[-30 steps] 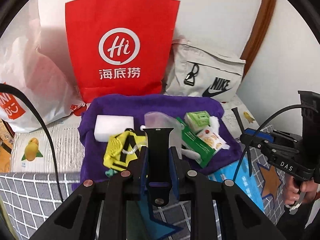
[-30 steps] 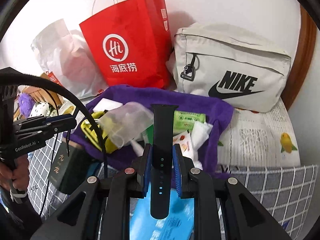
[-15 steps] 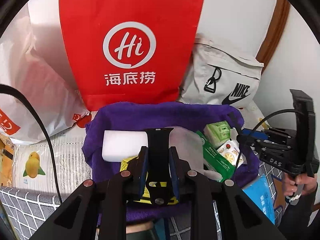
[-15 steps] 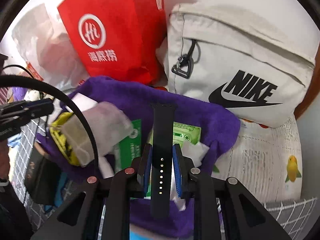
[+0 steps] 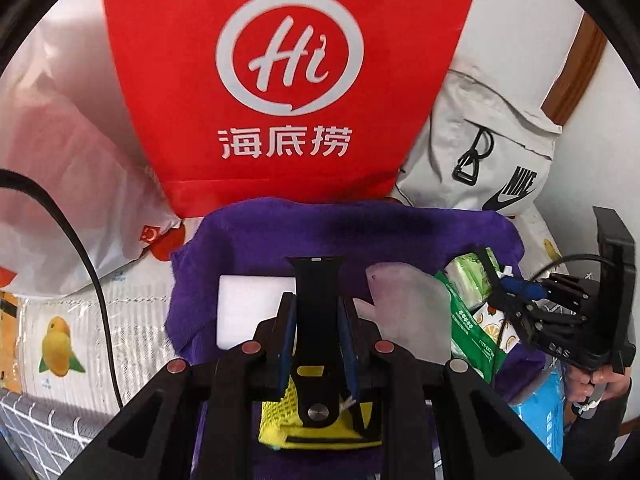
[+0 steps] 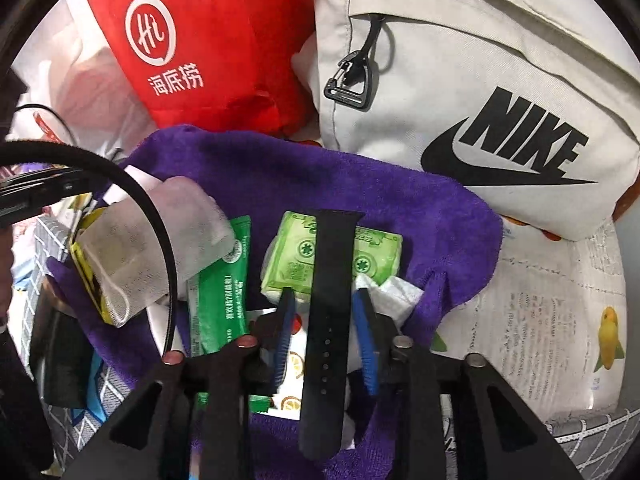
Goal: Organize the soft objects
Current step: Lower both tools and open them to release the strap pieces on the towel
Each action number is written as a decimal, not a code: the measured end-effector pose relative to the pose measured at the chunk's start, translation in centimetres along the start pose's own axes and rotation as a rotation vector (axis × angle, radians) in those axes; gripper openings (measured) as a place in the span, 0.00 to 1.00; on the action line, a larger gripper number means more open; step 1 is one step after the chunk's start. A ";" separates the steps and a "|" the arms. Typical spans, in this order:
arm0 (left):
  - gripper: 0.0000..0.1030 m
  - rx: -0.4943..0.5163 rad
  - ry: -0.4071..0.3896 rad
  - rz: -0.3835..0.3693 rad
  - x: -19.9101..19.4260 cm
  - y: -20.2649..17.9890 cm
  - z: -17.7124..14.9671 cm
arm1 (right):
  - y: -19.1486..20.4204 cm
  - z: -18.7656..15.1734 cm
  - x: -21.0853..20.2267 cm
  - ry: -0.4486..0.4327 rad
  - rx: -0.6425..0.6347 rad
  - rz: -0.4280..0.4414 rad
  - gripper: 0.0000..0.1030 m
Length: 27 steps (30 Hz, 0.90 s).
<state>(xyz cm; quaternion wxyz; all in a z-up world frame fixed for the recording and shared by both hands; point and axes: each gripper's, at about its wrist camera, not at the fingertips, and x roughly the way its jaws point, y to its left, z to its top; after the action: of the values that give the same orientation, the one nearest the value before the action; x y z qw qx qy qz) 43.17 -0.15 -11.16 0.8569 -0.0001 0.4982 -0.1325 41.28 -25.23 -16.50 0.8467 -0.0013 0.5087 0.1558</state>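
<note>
A purple towel (image 5: 360, 232) (image 6: 360, 184) holds several small soft items. My left gripper (image 5: 316, 312) is shut on a short black watch strap (image 5: 318, 292) with a stud, above a white sponge (image 5: 248, 304) and a yellow mesh pouch (image 5: 280, 408). My right gripper (image 6: 326, 312) has its jaws spread, and a long black holed watch strap (image 6: 328, 320) lies between the blue pads with gaps on both sides, over a green cassette-print pack (image 6: 296, 256). A green sachet (image 6: 220, 292) and a translucent drawstring pouch (image 6: 160, 240) lie left of it.
A red paper bag (image 5: 288, 80) and a beige Nike bag (image 6: 480, 80) stand right behind the towel. A white plastic bag (image 5: 60, 160) lies at the left. A fruit-print mat (image 6: 560, 320) and a blue pack (image 5: 548, 412) lie to the right. The right gripper body (image 5: 580, 320) shows in the left wrist view.
Both grippers have moved forward over the towel, closer to the bags. The right gripper's jaws have opened away from the long strap. The left stays shut on its strap.
</note>
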 end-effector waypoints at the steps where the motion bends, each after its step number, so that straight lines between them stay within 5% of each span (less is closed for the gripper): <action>1: 0.20 -0.004 0.012 -0.004 0.5 0.1 0.2 | 0.0 -0.1 -0.2 -0.002 0.002 0.007 0.41; 10: 0.20 -0.009 0.089 0.007 3.5 0.2 0.4 | 1.1 -0.2 -2.7 -0.065 -0.038 -0.004 0.56; 18: 0.22 0.010 0.093 0.026 3.0 -0.4 0.2 | 1.4 -0.3 -3.2 -0.064 -0.040 -0.022 0.57; 24: 0.39 0.008 0.082 0.031 1.1 -0.4 -0.2 | 1.6 -0.6 -3.8 -0.048 -0.021 -0.033 0.60; 27: 0.53 0.025 0.056 0.028 -0.6 -0.7 -0.4 | 1.9 -0.9 -4.2 -0.039 -0.008 -0.058 0.71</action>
<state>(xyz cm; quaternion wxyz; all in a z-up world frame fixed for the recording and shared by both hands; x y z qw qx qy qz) 42.43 -0.64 -10.75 0.8444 0.0211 0.5202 -0.1266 38.19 -24.64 -12.96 0.8606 -0.0163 0.4912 0.1331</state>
